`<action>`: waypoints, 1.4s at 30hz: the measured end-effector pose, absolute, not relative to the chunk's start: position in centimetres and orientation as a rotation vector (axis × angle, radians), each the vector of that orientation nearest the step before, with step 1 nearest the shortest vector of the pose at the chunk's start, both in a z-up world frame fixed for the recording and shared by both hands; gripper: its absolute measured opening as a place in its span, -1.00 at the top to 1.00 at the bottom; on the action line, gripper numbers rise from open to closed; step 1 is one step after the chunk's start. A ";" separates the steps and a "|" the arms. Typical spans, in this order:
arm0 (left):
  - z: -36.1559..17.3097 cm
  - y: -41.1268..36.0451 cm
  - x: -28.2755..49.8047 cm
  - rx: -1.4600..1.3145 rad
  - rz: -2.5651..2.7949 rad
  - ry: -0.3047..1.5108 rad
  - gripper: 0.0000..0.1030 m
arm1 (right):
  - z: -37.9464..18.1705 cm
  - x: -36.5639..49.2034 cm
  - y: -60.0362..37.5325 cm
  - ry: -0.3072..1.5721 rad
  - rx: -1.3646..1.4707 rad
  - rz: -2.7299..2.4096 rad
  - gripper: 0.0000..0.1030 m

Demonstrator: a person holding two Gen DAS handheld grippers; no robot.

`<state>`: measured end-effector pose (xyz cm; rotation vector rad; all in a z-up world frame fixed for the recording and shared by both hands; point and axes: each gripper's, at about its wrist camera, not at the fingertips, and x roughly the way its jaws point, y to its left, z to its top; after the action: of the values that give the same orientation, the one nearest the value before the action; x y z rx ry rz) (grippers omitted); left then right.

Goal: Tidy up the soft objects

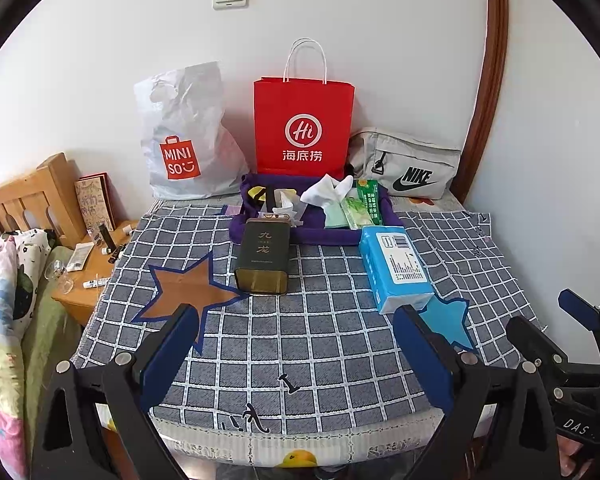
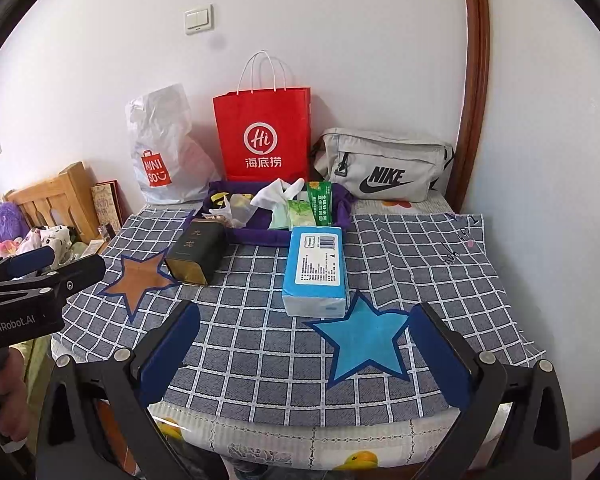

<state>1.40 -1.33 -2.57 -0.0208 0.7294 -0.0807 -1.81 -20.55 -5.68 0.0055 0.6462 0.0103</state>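
Note:
A blue tissue pack (image 1: 396, 266) (image 2: 316, 270) lies on the checkered cloth (image 1: 300, 340) (image 2: 260, 340), in front of a purple tray (image 1: 260, 236) (image 2: 256, 237). The tray holds white cloths (image 1: 328, 192) (image 2: 276, 192), green packets (image 1: 356, 210) (image 2: 319, 200) and small bags. A dark tin box (image 1: 263, 256) (image 2: 198, 250) stands by the tray's left front. My left gripper (image 1: 296, 320) is open and empty above the cloth's near part. My right gripper (image 2: 304, 316) is open and empty over the blue star (image 2: 362, 340).
A red paper bag (image 1: 304, 128) (image 2: 264, 136), a white Miniso bag (image 1: 184, 136) (image 2: 160, 148) and a grey Nike pouch (image 1: 408, 168) (image 2: 384, 168) stand against the wall. A brown star (image 1: 184, 292) (image 2: 140, 276) marks the cloth. A wooden nightstand (image 1: 88, 280) with small items is left.

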 end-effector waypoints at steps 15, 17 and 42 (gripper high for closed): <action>-2.6 -1.2 1.5 -0.019 -0.085 0.729 -0.91 | -5.6 -1.9 -20.6 0.646 0.005 0.012 -0.99; -2.6 -1.2 1.5 -0.020 -0.085 0.731 -0.91 | -5.6 -1.9 -20.6 0.646 0.005 0.012 -0.99; -2.6 -1.2 1.0 -0.020 -0.077 0.729 -0.91 | -4.9 -2.3 -20.4 0.636 0.005 0.011 -0.99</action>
<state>1.04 -1.22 -2.64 -0.0195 0.7285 -0.0767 -2.27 -20.36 -4.91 0.0050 0.6362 0.0114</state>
